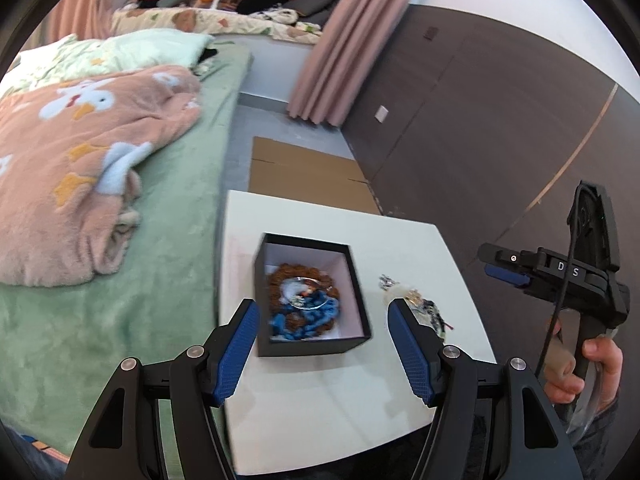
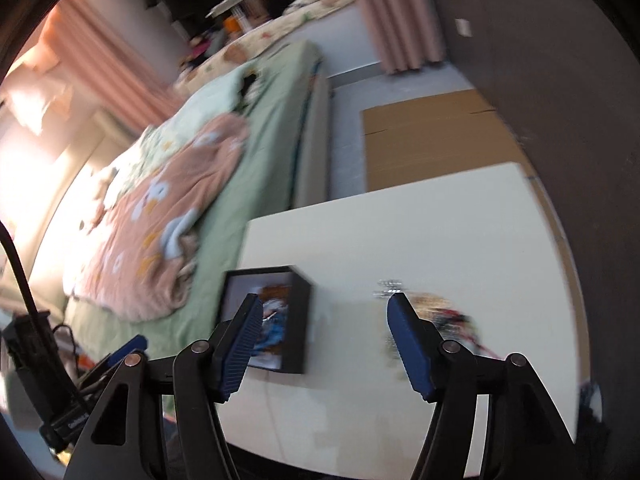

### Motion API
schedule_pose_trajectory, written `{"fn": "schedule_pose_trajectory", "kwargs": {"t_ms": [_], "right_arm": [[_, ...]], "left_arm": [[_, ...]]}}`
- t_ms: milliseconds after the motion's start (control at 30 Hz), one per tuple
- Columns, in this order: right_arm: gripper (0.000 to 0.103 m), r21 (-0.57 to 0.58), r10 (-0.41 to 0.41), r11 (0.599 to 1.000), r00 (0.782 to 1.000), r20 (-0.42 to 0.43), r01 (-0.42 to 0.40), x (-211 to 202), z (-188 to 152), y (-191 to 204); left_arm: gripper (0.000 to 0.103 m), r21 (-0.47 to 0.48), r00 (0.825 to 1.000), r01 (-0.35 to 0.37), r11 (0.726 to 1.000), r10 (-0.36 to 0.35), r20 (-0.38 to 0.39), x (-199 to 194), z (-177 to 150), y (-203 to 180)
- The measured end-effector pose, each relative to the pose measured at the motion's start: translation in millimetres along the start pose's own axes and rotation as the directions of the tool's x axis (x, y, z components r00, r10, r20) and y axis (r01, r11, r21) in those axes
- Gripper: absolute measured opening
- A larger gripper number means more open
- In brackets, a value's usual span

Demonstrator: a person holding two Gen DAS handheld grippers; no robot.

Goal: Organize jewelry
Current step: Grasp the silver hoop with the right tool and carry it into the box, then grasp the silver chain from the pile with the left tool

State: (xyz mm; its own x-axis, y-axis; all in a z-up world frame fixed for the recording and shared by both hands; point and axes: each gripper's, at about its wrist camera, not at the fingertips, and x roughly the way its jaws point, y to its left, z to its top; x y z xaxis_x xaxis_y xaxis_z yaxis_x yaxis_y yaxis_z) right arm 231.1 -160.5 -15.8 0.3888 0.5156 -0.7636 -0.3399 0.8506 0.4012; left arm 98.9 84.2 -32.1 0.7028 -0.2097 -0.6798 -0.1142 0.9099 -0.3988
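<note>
A black box point(image 1: 308, 346) with a white inside stands on the white table point(image 1: 320, 408). It holds a brown bead bracelet point(image 1: 276, 280), blue beads point(image 1: 308, 324) and a shiny ring-like piece. A loose pile of jewelry point(image 1: 420, 304) lies on the table right of the box. My left gripper point(image 1: 324, 312) is open and empty, above the box's near edge. My right gripper point(image 2: 324, 308) is open and empty, above the table between the box point(image 2: 298, 320) and the blurred pile point(image 2: 444, 316). The right gripper also shows in the left wrist view point(image 1: 508, 272).
A bed with a green sheet point(image 1: 168, 240) and a pink blanket point(image 1: 80, 152) runs along the table's left side. Flat cardboard point(image 1: 304, 176) lies on the floor behind the table. A dark panel wall point(image 1: 500, 120) is to the right.
</note>
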Motion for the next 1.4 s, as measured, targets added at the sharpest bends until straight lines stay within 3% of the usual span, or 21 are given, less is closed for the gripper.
{"fn": "schedule_pose_trajectory", "kwargs": {"t_ms": [267,533,667,733,1200,1400], "right_arm": [[0.065,0.141,0.005,0.99,0.999,0.045,-0.012,-11,-20,-72],[0.065,0.212,0.034,0.977,0.999,0.021,-0.038,-1,-36,-114],[0.065,0.249,0.031,0.968,1.0,-0.004,-0.029,-4,-42,-131],[0.065,0.262,0.022,0.965,1.0,-0.004,-0.02,-9,-43,-138],[0.065,0.37,0.043,0.928,0.999,0.026,-0.05,-35,-52,-181],[0.065,0.377,0.051,0.925,0.998,0.021,-0.055,-36,-54,-185]], "left_arm": [[0.067,0.105,0.999,0.02,0.994,-0.017,-0.028,23,-2,-48],[0.046,0.214,0.995,0.02,0.977,0.002,-0.102,69,-4,-99],[0.042,0.254,0.991,0.018,0.967,0.017,-0.132,95,-8,-116],[0.032,0.273,0.987,0.018,0.962,0.026,-0.157,110,-12,-123],[0.016,0.362,0.966,-0.027,0.932,0.117,-0.23,178,-29,-142],[0.016,0.383,0.957,-0.039,0.923,0.144,-0.251,201,-33,-144]]}}
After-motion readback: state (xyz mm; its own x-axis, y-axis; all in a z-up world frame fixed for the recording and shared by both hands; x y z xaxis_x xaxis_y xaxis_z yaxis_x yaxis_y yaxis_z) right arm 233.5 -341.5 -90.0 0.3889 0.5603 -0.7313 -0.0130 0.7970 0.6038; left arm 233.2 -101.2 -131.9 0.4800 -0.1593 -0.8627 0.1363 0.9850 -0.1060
